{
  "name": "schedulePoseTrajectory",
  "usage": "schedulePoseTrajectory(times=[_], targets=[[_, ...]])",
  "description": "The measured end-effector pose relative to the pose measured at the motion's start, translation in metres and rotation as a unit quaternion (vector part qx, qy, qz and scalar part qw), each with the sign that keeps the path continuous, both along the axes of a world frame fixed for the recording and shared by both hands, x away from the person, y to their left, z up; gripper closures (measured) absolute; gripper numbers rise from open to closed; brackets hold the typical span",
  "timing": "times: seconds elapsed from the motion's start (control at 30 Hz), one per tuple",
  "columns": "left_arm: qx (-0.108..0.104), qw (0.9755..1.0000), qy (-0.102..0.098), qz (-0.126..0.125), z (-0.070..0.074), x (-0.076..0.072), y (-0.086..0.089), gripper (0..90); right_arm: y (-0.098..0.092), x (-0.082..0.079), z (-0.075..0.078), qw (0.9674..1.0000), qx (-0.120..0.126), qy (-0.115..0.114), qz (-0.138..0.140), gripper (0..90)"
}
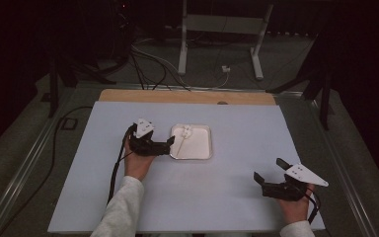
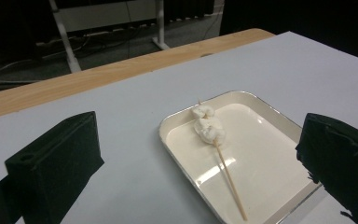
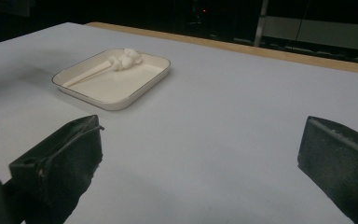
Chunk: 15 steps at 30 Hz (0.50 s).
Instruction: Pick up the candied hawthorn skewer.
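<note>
A shallow white tray (image 1: 202,148) sits mid-table. In it lies a thin wooden skewer (image 1: 178,146) with white doughy lumps (image 1: 186,131) on its far end. My left gripper (image 1: 170,144) is open at the tray's left edge, jaws pointing over it and holding nothing. The left gripper view has the tray (image 2: 261,149), the skewer (image 2: 228,179) and the lumps (image 2: 208,126) between that gripper's (image 2: 200,140) wide jaws. My right gripper (image 1: 269,169) rests open and holding nothing near the front right. Its own view (image 3: 203,135) looks across bare board to the tray (image 3: 116,84), skewer (image 3: 91,73) and lumps (image 3: 127,58).
A pale board (image 1: 237,197) covers the table, with a wooden strip (image 1: 187,96) along the far edge. Beyond it are floor cables (image 1: 153,64) and a white stand's legs (image 1: 182,44). Dark surroundings ring the table.
</note>
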<state>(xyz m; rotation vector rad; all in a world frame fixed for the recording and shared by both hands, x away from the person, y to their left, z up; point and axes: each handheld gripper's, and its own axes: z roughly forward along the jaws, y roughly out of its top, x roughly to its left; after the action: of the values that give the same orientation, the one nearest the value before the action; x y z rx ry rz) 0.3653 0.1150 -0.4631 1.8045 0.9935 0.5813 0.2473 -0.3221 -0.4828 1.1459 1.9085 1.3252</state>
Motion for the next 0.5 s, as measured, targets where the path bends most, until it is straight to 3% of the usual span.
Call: schedulePoseTrajectory(times=[0.5], targets=[[0.002, 0.9996, 0.027, 0.003, -0.010, 0.013, -0.008, 0.5, 0.001, 0.000, -0.001, 1.0000, -0.001, 0.003, 0.001, 0.0]])
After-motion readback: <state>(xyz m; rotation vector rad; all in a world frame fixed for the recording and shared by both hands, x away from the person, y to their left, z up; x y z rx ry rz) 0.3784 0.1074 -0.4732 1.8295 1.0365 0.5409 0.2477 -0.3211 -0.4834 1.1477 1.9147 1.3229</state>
